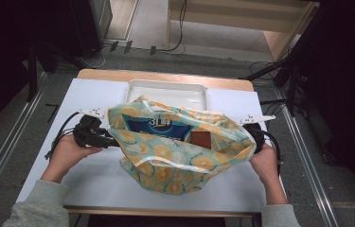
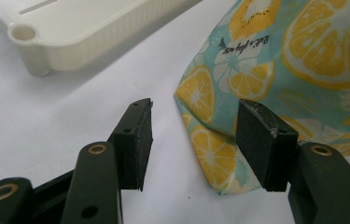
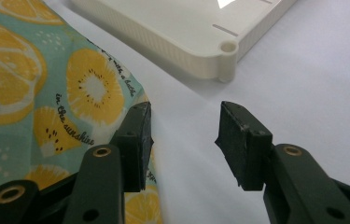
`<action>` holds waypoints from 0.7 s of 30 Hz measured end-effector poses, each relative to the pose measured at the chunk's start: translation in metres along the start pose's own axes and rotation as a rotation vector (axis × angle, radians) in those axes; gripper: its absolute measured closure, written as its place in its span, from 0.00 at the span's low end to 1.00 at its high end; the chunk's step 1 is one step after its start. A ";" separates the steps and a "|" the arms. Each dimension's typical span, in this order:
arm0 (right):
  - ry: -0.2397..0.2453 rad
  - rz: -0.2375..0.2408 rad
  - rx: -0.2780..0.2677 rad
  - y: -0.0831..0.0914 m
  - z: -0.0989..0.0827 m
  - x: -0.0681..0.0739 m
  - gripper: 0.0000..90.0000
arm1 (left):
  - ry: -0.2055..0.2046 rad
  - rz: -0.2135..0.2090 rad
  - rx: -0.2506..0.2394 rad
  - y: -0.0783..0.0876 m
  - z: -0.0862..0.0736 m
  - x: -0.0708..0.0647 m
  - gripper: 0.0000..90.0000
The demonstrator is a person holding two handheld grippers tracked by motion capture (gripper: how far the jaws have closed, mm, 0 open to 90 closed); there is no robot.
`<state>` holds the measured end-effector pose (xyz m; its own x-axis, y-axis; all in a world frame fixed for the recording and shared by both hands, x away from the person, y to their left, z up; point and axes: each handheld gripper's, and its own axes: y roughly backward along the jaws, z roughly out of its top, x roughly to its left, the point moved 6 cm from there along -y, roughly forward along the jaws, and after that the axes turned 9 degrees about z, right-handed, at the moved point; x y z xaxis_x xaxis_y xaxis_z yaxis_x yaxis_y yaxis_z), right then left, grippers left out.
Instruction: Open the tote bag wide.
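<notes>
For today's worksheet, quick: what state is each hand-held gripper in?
Left hand-held gripper: open, bag corner between its jaws.
Right hand-held gripper: open, holding nothing.

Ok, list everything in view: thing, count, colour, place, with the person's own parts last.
Bag: one, teal cloth with yellow lemon-slice print, mouth open, middle of the table between the grippers.
Blue packet: one, blue with white print, inside the bag at left.
Brown item: one, reddish brown, inside the bag at right; what it is I cannot tell.
Tray: one, cream-white plastic, behind the bag at the far edge.
Table: one, white top with wooden edge.
Left gripper: one, black, jaws open, bag corner between them, unpinched.
Right gripper: one, black, jaws open beside the bag's edge.
Hands: two, grey sleeves, left, right.
</notes>
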<state>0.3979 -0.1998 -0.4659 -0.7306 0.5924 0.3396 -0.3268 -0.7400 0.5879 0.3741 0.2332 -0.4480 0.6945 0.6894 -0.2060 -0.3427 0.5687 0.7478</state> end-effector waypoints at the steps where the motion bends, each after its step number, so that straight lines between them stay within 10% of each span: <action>1: 0.002 0.000 -0.001 0.001 0.000 0.000 0.61 | -0.004 -0.001 0.001 0.000 0.000 0.000 0.52; 21: -0.009 0.028 -0.002 0.005 0.003 -0.002 0.61 | -0.014 -0.012 0.015 -0.003 -0.001 0.003 0.47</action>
<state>0.3996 -0.2037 -0.4621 -0.7341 0.5741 0.3626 -0.3073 -0.7571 0.5766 0.3767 0.2346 -0.4514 0.7071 0.6763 -0.2066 -0.3248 0.5701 0.7546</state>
